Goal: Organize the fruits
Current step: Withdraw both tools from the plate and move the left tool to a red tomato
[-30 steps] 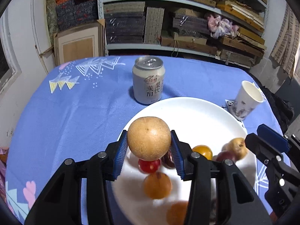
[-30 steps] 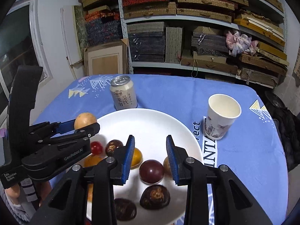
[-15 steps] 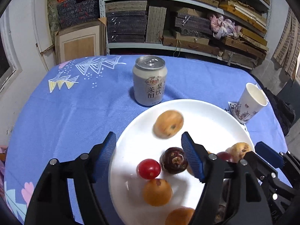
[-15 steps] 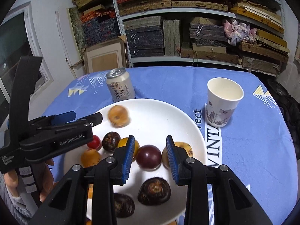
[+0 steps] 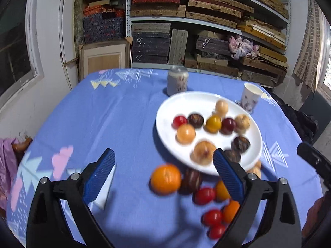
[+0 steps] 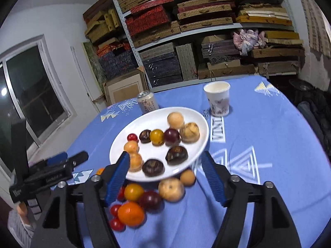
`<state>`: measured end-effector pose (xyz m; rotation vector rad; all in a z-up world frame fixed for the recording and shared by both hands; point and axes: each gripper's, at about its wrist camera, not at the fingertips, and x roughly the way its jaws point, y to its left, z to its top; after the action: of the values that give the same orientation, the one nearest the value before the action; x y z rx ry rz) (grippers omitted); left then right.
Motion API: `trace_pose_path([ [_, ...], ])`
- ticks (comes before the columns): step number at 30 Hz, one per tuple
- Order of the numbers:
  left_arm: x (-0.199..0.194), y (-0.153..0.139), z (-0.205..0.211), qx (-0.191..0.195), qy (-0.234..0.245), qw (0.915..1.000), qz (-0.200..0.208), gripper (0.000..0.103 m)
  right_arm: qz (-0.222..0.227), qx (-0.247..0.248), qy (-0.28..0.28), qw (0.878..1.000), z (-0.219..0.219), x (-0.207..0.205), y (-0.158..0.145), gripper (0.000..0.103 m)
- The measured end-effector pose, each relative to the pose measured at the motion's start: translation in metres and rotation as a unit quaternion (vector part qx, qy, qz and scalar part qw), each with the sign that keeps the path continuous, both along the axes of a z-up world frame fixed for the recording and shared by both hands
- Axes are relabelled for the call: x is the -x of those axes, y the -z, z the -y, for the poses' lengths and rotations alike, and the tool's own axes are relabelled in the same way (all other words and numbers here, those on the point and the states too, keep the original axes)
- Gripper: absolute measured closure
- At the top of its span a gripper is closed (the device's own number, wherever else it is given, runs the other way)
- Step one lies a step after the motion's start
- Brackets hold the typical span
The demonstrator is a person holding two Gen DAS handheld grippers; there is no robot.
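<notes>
The tan pear, clamped between the left gripper's pads a second ago, is now seen lying at the far side of the plate, and the jaws have just been opening with nothing between them. The right gripper's jaws, narrow before, have just been opening too and are empty. Both grippers are drawn back from the plate, so that the loose fruit on the cloth, an orange among it, is brought into view.

I read little: white letters, seemingly "INTA", on the blue tablecloth at 5 o'clock of the paper cup; the can's print blurs.
</notes>
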<state>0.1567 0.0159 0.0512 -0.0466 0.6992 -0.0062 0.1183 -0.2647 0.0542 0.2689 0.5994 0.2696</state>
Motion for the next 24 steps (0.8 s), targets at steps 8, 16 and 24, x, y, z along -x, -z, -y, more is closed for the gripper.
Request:
trace_pose_path([
  [8,0.056,0.054,0.013,-0.015,0.027,0.9992,-0.025,0.009,-0.016,-0.001,0.026,1.000,0.014,0.027,0.028,0.018],
  [16,0.073,0.057,0.051,-0.058,0.106,0.9926,0.002,0.009,-0.022,-0.037,0.048,0.998,0.029,0.025,0.031,0.006],
  [24,0.075,0.061,0.062,-0.046,0.149,0.9877,0.000,0.017,-0.026,-0.069,0.082,0.994,0.045,0.025,0.034,0.005],
])
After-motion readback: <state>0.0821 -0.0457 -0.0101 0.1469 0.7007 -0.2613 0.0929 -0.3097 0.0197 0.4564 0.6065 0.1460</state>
